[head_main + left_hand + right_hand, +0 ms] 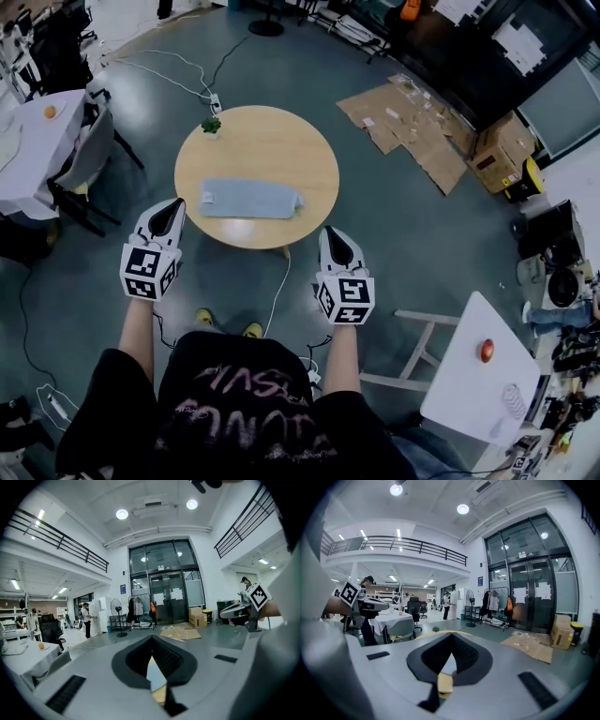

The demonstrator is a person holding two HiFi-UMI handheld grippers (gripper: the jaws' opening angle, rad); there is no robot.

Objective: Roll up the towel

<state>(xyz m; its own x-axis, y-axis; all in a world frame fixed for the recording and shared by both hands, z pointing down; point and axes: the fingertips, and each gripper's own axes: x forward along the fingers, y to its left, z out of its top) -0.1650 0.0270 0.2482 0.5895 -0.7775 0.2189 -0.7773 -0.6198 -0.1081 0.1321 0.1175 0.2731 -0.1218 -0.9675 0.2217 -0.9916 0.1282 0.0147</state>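
Lying flat near the middle of a round light-wood table (314, 150), the pale blue-grey towel (248, 199) is folded into a long, narrow rectangle. Its long axis runs left to right across the head view, roughly parallel to the person's shoulders. One short end points toward the left gripper's side and the other toward the right gripper's side. The right-hand end looks slightly bunched, while the rest is smooth and unrolled.

The left gripper (170, 216) hovers at the table's near-left edge, just short of the towel's left end and apart from it. The right gripper (334, 246) is held off the near-right edge of the table, nearer the person than the towel's right end, and also clear of the cloth. The towel therefore lies ahead of and between the two tools, with neither touching it.

In its own view the left gripper (152, 658) has its jaws pressed together with nothing clamped, and it points almost level across the room. The right gripper (451, 656) is likewise closed and empty.

A small green potted plant (211, 125) stands at the table's far-left rim, well apart from the towel. A white cable (279, 286) trails from under the near edge across the grey floor (394, 216), and flattened brown cardboard (412, 127) lies beyond the table to the right.
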